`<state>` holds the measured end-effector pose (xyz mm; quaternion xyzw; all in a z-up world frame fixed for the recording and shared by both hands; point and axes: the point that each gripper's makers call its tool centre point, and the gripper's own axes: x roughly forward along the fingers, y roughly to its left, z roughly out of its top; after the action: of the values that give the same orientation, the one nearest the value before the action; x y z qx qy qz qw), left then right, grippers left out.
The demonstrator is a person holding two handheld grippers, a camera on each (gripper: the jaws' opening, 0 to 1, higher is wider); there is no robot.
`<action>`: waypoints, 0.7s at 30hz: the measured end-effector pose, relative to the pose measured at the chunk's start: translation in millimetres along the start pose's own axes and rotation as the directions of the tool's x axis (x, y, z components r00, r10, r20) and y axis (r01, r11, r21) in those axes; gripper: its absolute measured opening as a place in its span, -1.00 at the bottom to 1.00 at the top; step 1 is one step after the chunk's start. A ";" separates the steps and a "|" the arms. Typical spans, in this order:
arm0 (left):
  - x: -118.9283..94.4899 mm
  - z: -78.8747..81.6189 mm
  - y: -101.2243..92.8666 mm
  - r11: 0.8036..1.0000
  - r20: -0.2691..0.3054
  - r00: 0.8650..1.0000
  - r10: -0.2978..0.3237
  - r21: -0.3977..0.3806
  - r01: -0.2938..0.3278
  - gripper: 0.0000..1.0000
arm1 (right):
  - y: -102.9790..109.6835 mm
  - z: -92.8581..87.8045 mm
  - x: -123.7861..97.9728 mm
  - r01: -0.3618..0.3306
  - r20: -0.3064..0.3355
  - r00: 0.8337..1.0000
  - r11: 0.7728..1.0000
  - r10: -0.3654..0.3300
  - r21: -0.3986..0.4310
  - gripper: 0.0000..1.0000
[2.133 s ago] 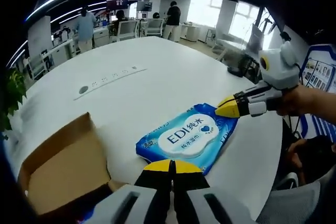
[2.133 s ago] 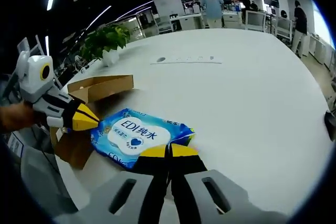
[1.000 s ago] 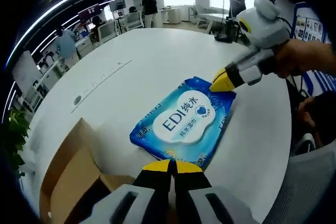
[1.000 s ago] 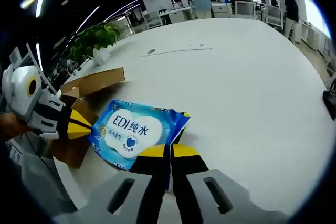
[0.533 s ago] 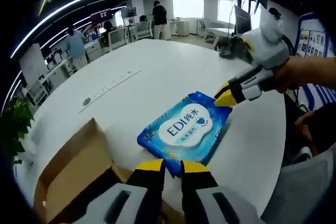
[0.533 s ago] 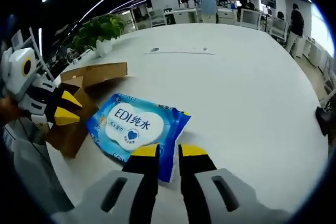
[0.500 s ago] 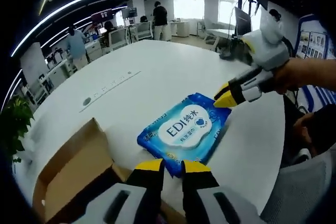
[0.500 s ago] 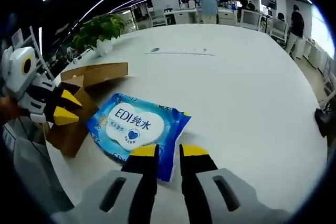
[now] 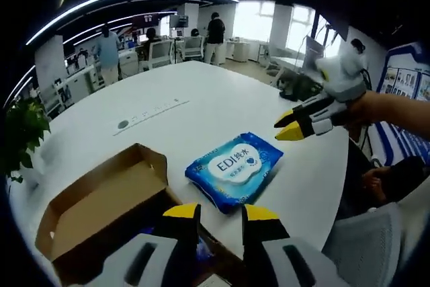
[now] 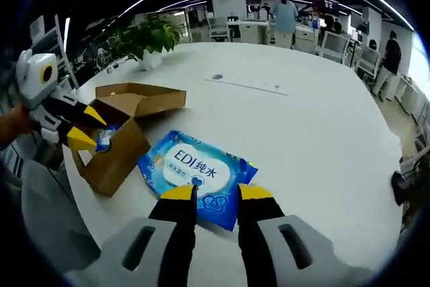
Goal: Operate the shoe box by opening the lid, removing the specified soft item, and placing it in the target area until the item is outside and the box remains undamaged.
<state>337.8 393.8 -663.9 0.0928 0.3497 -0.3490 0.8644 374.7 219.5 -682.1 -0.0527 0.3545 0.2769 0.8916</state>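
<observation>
Both tools, left tool [image 9: 219, 214] and right tool [image 10: 216, 194], hang released just short of the wipes pack [image 10: 196, 169], which lies freed on the counter [image 10: 316, 132] beside the open shoe box [image 10: 124, 132].

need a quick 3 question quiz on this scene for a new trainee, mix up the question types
1. True or false: the blue wipes pack lies on the white table, outside the cardboard box.
2. The box lid is: A) taped shut B) open C) missing.
3. Fill in: both the left gripper and the right gripper have their jaws ____.

Key: 1 true; 2 B; 3 open.
</observation>
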 end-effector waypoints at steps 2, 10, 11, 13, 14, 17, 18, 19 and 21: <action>-6.2 -2.7 3.4 1.000 0.001 1.000 0.004 0.004 -0.004 -0.48 | 4.5 5.3 -1.6 -0.008 0.007 1.000 1.000 0.008 -0.011 -0.55; -23.7 -12.1 15.9 0.999 0.002 1.000 0.004 0.036 -0.004 -0.45 | 39.6 27.8 -5.2 -0.070 0.015 0.997 0.991 0.073 -0.112 -0.47; -25.8 -14.2 18.1 0.999 -0.002 1.000 0.002 0.042 -0.002 -0.45 | 45.0 30.4 -5.0 -0.078 0.016 0.997 0.989 0.081 -0.127 -0.46; -29.0 -17.5 22.2 0.998 -0.003 1.000 -0.003 0.057 0.003 -0.45 | 53.3 34.3 -3.2 -0.094 0.015 0.995 0.984 0.097 -0.151 -0.46; -30.1 -18.7 23.6 0.998 -0.005 1.000 -0.005 0.063 0.005 -0.45 | 57.4 36.0 -2.5 -0.101 0.014 0.994 0.982 0.105 -0.161 -0.46; -33.1 -26.0 27.6 0.995 -0.021 1.000 -0.020 0.092 0.022 -0.45 | 75.3 41.9 1.0 -0.142 0.019 0.989 0.973 0.147 -0.185 -0.42; -34.0 -29.7 29.8 0.994 -0.034 0.999 -0.025 0.102 0.029 -0.45 | 80.0 43.3 2.2 -0.153 0.019 0.987 0.970 0.159 -0.191 -0.40; -34.6 -31.6 31.2 0.994 -0.038 0.999 -0.030 0.107 0.033 -0.46 | 86.8 45.5 4.4 -0.166 0.020 0.985 0.965 0.174 -0.203 -0.39; -35.4 -38.1 34.3 0.992 -0.061 0.997 -0.048 0.116 0.055 -0.46 | 97.7 49.7 8.7 -0.182 0.020 0.981 0.955 0.191 -0.232 -0.39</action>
<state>322.0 453.6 -671.2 0.1445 0.3559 -0.3882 0.8377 358.0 320.1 -641.0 -0.1159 0.3046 0.3999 0.8567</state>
